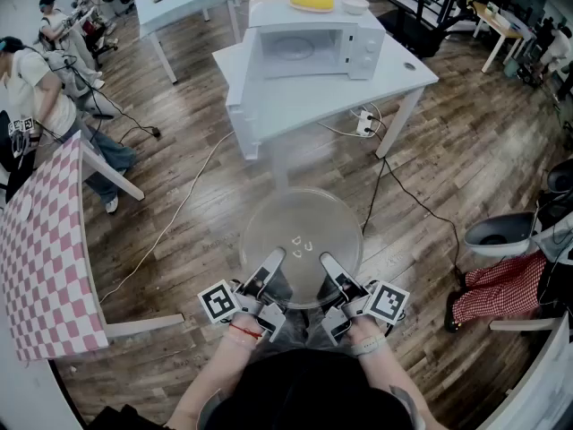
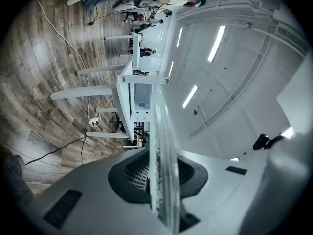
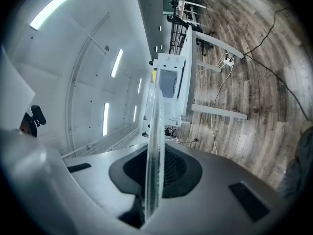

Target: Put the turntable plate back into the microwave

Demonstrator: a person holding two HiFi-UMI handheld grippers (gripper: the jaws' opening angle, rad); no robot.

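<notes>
We hold the left tool [image 1: 271, 260] and the right tool [image 1: 328, 262] side by side before us. Each one pinches the near rim of the level turntable plate [image 1: 300, 227].

The microwave [image 1: 313, 50] is white, like the table [image 1: 304, 97] under it and the bowl [image 1: 355, 5] on top, beside a yellow thing [image 1: 312, 3]. In front of the microwave, the turntable plate [image 1: 300, 231] is clear glass over a brown wood-plank floor [image 1: 448, 168]. The left gripper [image 1: 273, 258] and right gripper [image 1: 327, 261] bear black-and-white square markers. Left of the microwave is a pink-and-white checked cloth [image 1: 40, 240], and right of it a red-and-white checked cloth [image 1: 497, 289].
</notes>
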